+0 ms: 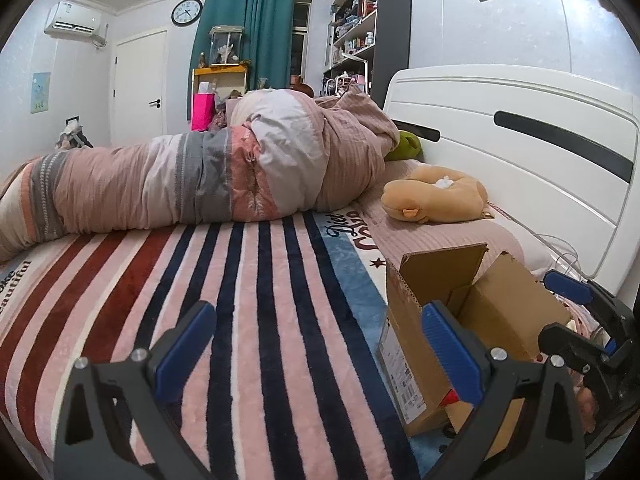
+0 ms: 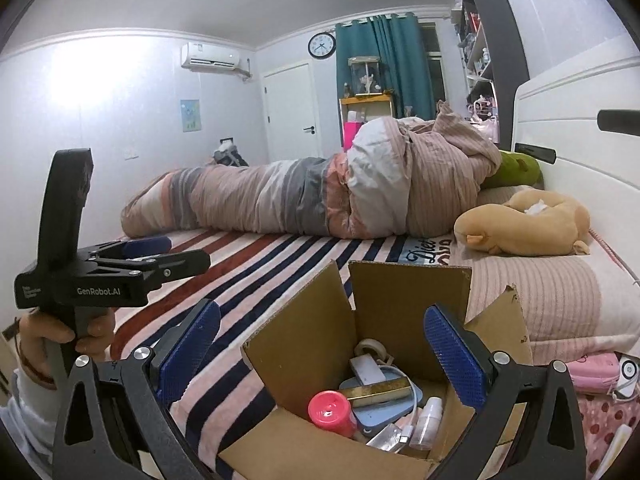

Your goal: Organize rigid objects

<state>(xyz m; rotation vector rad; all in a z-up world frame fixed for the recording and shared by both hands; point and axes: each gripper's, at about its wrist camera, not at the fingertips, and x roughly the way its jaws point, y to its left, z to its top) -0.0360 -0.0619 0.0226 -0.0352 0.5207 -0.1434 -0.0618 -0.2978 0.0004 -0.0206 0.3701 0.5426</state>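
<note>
An open cardboard box (image 2: 400,308) stands on the striped blanket (image 2: 256,276). It holds a pink-capped bottle (image 2: 332,408), a gold bar-shaped item (image 2: 378,392), a tape roll (image 2: 370,348), a small white bottle (image 2: 428,420) and other small things. My right gripper (image 2: 320,348) hovers open and empty just above the box. My left gripper (image 1: 320,344) is open and empty over the blanket, left of the box (image 1: 436,320). It also shows in the right wrist view (image 2: 148,248), held by a hand. The right gripper also shows in the left wrist view (image 1: 576,292).
A rolled quilt (image 1: 200,176) lies across the bed. A tan plush toy (image 1: 436,196) and a green plush (image 1: 404,146) sit by the white headboard (image 1: 520,140). A pink pouch (image 2: 592,368) and a cable lie right of the box. Shelves (image 1: 368,28) stand behind.
</note>
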